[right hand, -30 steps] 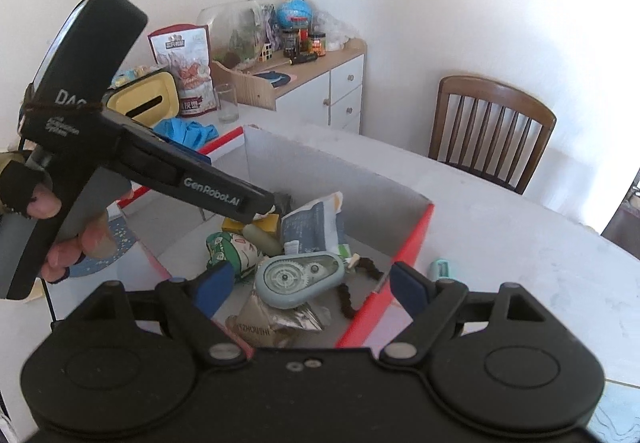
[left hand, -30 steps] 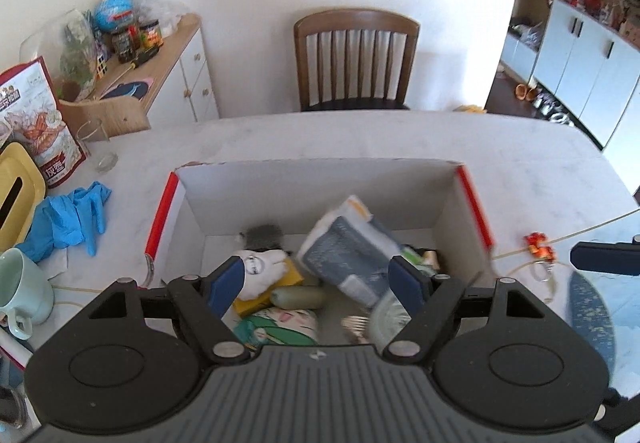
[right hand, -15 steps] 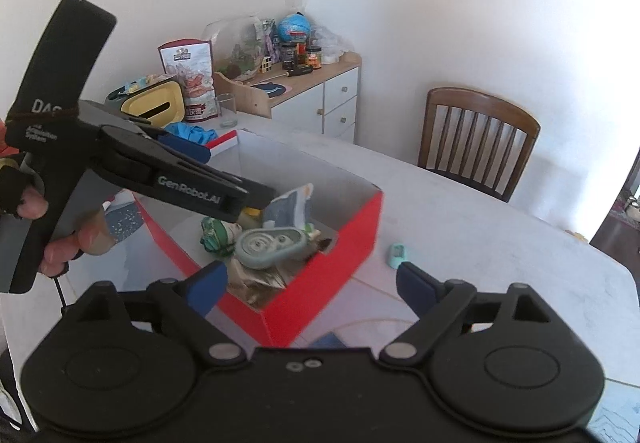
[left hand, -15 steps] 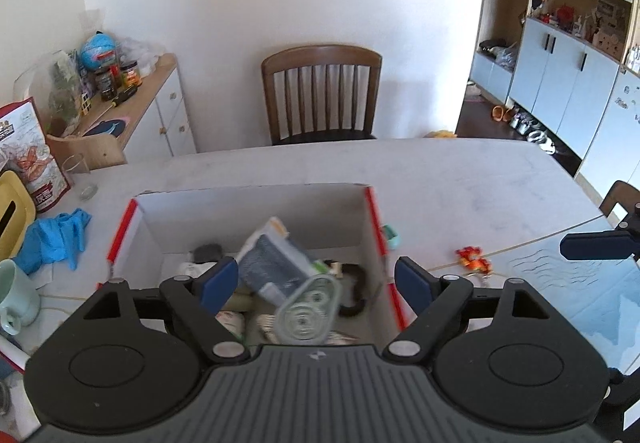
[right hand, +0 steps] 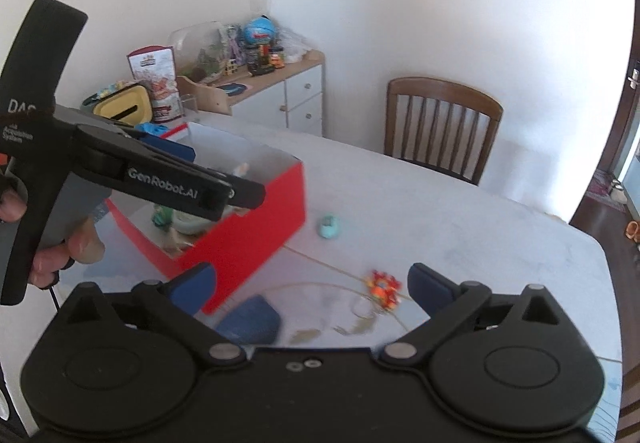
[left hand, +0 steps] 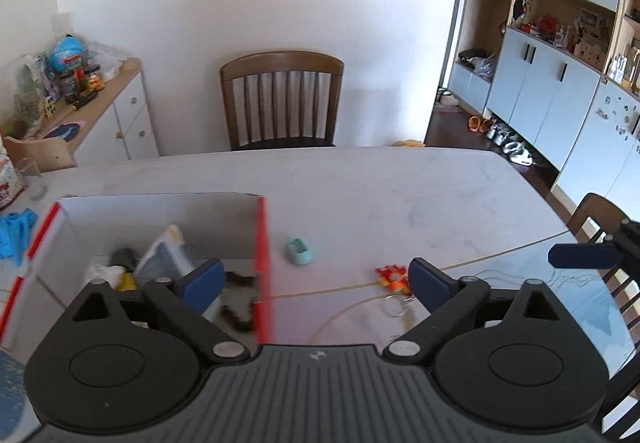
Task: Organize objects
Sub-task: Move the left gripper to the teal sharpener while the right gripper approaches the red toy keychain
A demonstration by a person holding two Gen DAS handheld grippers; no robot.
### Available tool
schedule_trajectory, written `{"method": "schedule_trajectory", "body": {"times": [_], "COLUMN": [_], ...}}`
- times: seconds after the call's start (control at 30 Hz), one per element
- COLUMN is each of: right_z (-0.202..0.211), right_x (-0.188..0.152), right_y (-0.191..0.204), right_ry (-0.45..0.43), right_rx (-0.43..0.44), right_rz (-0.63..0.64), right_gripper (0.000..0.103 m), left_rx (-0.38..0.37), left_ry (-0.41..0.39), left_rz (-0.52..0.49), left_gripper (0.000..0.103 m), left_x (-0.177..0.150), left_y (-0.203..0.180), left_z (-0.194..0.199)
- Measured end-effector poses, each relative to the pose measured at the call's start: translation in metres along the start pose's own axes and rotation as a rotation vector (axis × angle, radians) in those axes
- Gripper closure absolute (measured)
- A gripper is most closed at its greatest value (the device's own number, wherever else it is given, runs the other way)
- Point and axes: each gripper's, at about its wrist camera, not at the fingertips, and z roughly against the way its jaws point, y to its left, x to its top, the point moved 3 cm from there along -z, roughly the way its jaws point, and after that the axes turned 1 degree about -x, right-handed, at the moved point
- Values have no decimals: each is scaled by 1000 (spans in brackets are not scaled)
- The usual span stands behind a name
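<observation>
While both grippers are hanging above the table (left hand: 400, 187), the left gripper (left hand: 316, 281) is holding its fingers wide apart with nothing between them, and the right gripper (right hand: 312, 289) is doing the same. A red box (right hand: 256, 231) is standing on the table at the left side, and small things are lying inside it: a grey packet (left hand: 168, 259), something white and yellow, and a dark piece near the right wall; they are blurred, so I cannot tell more. Two things are lying outside the box on the bare table. A small mint case (left hand: 299, 250) is sitting just beside the right wall of the box, not touching it. An orange and red keychain (left hand: 394, 277) is lying further right, well apart from the box, with its ring toward the camera. In the right wrist view the keychain (right hand: 382, 287) is showing between the blue pads (right hand: 430, 289), but lower, on the table. A wooden chair (left hand: 282, 99) is standing behind the table.
</observation>
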Motion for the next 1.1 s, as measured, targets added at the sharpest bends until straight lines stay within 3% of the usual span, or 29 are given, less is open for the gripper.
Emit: {"method": "schedule_trajectory", "body": {"times": [0.3, 0.53, 0.83, 1.1], "right_z": [-10, -28, -65, -107], "right_x": [-34, -50, -58, -55], "right_y": [-38, -55, -64, -67], "right_ry": [41, 66, 92, 101], "right_rx": [-52, -59, -59, -36], "right_rz": [0, -4, -12, -36], "right_gripper": [1, 1, 2, 6], "left_rx": [7, 98, 219, 243], "left_ry": [15, 6, 12, 57], "left_rz": [49, 87, 140, 170], "left_gripper": [1, 1, 1, 1], "left_x": [-1, 0, 1, -5], "left_y": [-39, -58, -56, -57], "left_z": [-35, -68, -111, -150]}}
